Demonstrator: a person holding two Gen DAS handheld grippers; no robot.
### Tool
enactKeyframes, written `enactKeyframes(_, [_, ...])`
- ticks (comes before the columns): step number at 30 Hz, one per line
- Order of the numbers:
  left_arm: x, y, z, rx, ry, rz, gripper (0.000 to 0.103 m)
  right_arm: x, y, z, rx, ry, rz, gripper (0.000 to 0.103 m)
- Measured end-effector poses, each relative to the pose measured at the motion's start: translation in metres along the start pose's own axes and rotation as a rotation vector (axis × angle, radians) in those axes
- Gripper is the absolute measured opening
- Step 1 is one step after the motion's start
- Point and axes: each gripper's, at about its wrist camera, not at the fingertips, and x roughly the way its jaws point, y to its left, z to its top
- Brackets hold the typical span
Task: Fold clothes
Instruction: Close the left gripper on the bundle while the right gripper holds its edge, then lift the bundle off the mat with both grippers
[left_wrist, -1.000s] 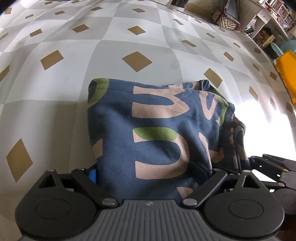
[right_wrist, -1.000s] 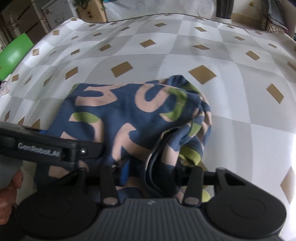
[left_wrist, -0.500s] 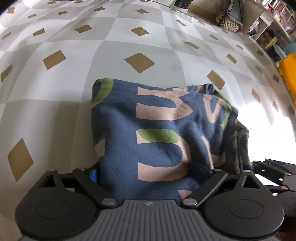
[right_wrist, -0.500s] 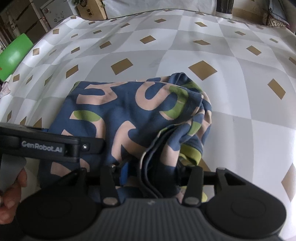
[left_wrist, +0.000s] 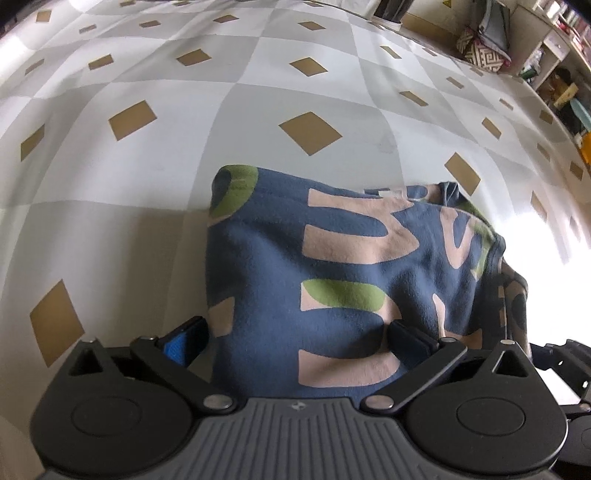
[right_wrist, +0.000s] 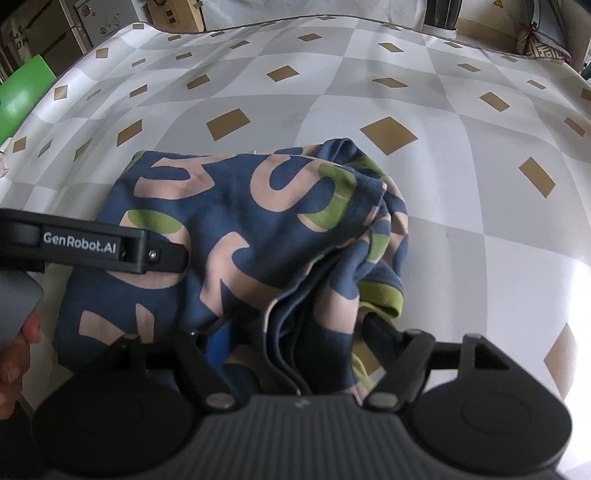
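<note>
Checked grey-and-white cloth with tan diamonds covered the bed, and from the left wrist view the folded navy garment lay on it, near edge between the left gripper, whose jaws stood wide and clear of the fabric.

From the right wrist view, the right gripper had just been opening, with loose hem layers still between its jaws. Pulling away carelessly could have snagged those layers and undone the fold.

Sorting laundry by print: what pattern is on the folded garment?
Navy folded fleece garment with large beige letter shapes and green patches; clearest in the left wrist view.
</note>
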Motion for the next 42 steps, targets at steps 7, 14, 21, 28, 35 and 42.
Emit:
enactKeyframes(7, [0.003,-0.006,0.003,0.012,0.006,0.022,0.103,0.001,0.001,-0.001,-0.005,-0.004,-0.017,0.080])
enactKeyframes(14, [0.006,-0.011,0.004,0.030,0.008,0.046,0.103,0.002,0.001,-0.001,-0.013,-0.006,-0.021,0.080])
enactKeyframes(21, [0.007,-0.021,0.001,0.090,-0.002,0.006,0.102,0.000,0.006,-0.002,-0.047,-0.029,0.028,0.055])
enactKeyframes(28, [0.000,-0.029,0.000,0.131,-0.025,-0.049,0.075,-0.003,0.013,-0.002,-0.058,-0.046,0.094,0.026])
enactKeyframes(35, [-0.008,-0.028,-0.003,0.074,-0.037,-0.078,0.054,-0.009,0.012,0.002,-0.043,-0.078,0.120,0.018])
enactKeyframes(42, [-0.018,-0.025,-0.004,0.057,-0.052,-0.088,0.043,-0.023,0.018,0.009,-0.069,-0.134,0.143,0.017])
